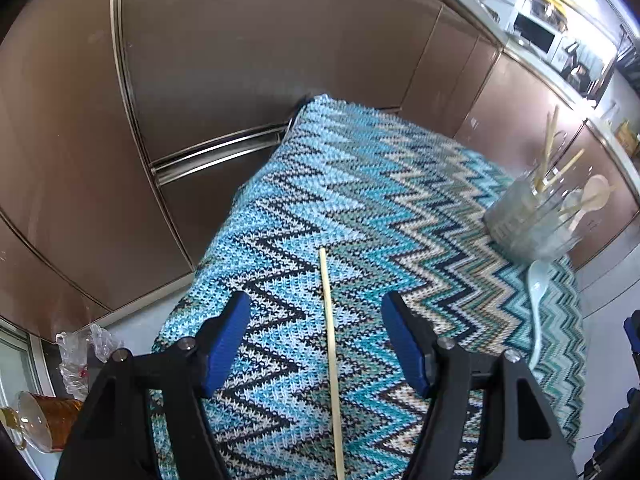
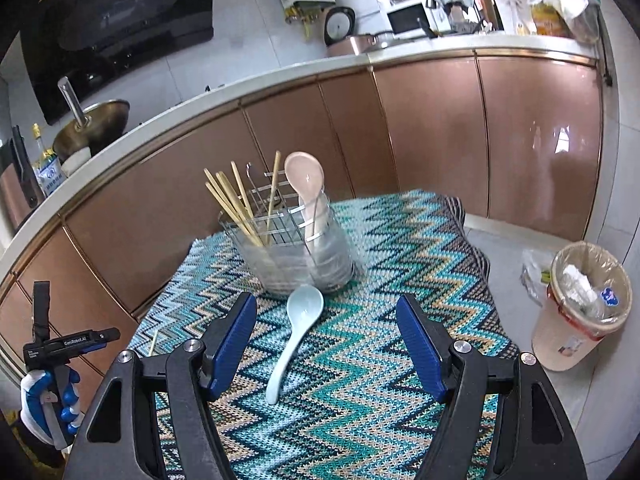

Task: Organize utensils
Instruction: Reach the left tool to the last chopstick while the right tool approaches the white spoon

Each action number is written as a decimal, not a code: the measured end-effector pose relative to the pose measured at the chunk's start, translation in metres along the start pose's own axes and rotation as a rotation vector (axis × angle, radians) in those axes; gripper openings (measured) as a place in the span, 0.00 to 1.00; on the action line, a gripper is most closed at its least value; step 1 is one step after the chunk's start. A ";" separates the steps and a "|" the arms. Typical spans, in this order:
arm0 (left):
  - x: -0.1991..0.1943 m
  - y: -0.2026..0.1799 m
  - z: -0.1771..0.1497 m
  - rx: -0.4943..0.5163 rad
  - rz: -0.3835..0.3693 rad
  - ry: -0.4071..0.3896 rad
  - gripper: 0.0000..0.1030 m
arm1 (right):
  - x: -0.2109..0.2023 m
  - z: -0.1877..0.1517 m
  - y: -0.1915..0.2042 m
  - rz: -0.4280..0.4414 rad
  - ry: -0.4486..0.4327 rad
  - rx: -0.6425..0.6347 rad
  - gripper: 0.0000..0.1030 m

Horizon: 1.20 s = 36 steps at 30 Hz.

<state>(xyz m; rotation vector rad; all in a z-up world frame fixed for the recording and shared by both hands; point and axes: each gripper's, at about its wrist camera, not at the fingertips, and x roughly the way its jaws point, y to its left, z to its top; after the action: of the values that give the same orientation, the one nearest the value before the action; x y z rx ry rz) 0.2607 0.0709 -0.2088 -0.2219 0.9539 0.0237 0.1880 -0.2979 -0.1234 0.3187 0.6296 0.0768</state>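
— Lying where, the thin pale wooden chopstick (image 1: pixel 331 360)?

— Flat on the zigzag-knit table (image 1: pixel 360 200), between the left claw's (image 1: pixel 316 340) spread jaws, untouched.

— And the right claw (image 2: pixel 326 346)?

— Open around the pale blue ceramic spoon (image 2: pixel 296 332). Beyond, the clear wire-framed holder (image 2: pixel 292 248) keeps several chopsticks (image 2: pixel 236 204) and a pink spoon (image 2: pixel 306 184).

Both wrist views close, angled down; shared: zigzag cloth (image 1: pixel 360 200), utensil holder (image 2: pixel 292 252).
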 end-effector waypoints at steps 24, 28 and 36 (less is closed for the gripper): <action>0.081 -0.001 0.020 0.099 -0.030 0.214 0.27 | 0.108 -0.015 0.000 0.077 0.218 -0.065 0.63; 0.086 -0.004 0.027 0.129 -0.041 0.267 0.23 | 0.122 -0.010 -0.003 0.139 0.259 -0.060 0.59; 0.094 -0.006 0.038 0.152 -0.053 0.378 0.15 | 0.152 0.003 -0.015 0.223 0.323 -0.011 0.49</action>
<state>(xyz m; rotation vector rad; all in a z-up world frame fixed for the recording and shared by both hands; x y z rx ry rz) 0.3467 0.0649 -0.2629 -0.1118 1.3193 -0.1439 0.3121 -0.2877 -0.2125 0.3684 0.9113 0.3510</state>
